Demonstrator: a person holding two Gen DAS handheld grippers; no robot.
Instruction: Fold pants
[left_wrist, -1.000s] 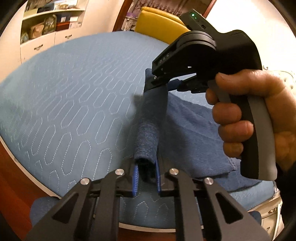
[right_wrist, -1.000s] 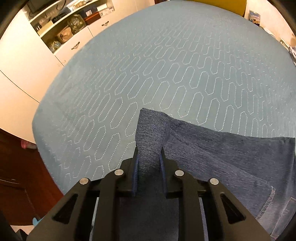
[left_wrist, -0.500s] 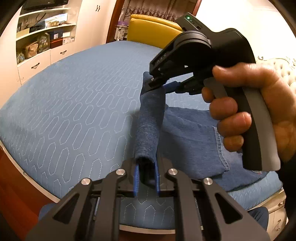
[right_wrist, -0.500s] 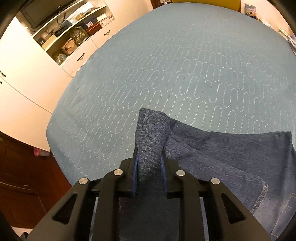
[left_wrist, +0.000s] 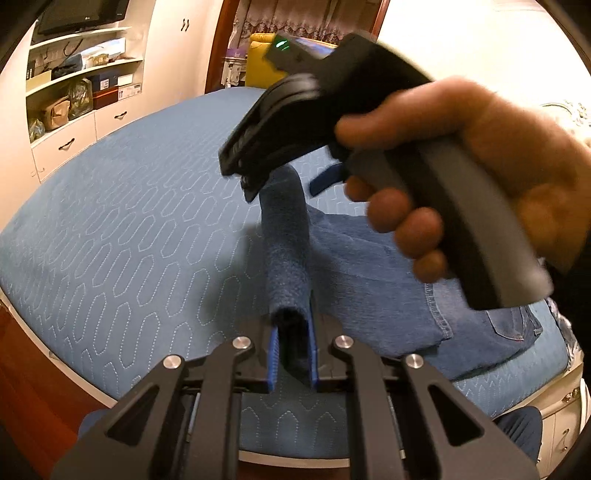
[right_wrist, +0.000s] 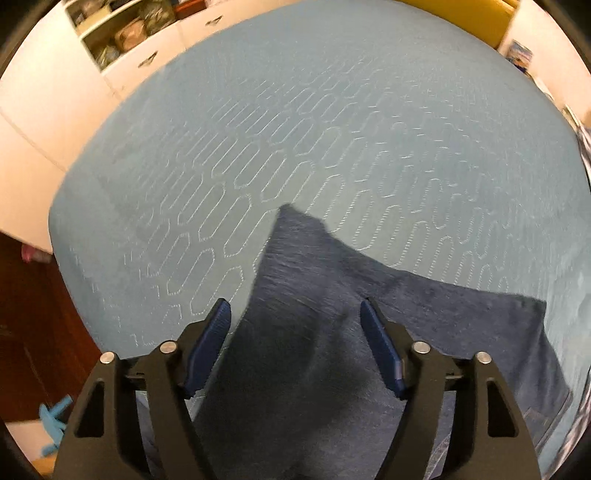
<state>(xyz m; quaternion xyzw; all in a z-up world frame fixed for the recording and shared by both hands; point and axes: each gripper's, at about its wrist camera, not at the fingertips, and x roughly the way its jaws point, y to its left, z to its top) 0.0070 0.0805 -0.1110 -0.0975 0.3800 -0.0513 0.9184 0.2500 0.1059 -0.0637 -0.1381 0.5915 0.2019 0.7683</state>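
My left claw (left_wrist: 291, 354) pinches a raised ridge of the dark blue denim pants (left_wrist: 373, 280), which lie on the quilted light-blue bed (left_wrist: 140, 236). Only the left view shows the hand (left_wrist: 476, 177) holding my right claw above the ridge's far end, and a stitched pocket edge. The right view shows my right claw (right_wrist: 295, 350) opening, blue pads (right_wrist: 207, 350) clear of the cloth peaked between them.

matt denim pants (left_wrist: 373, 284) on quilted cloth bedspread (left_wrist: 147, 236).
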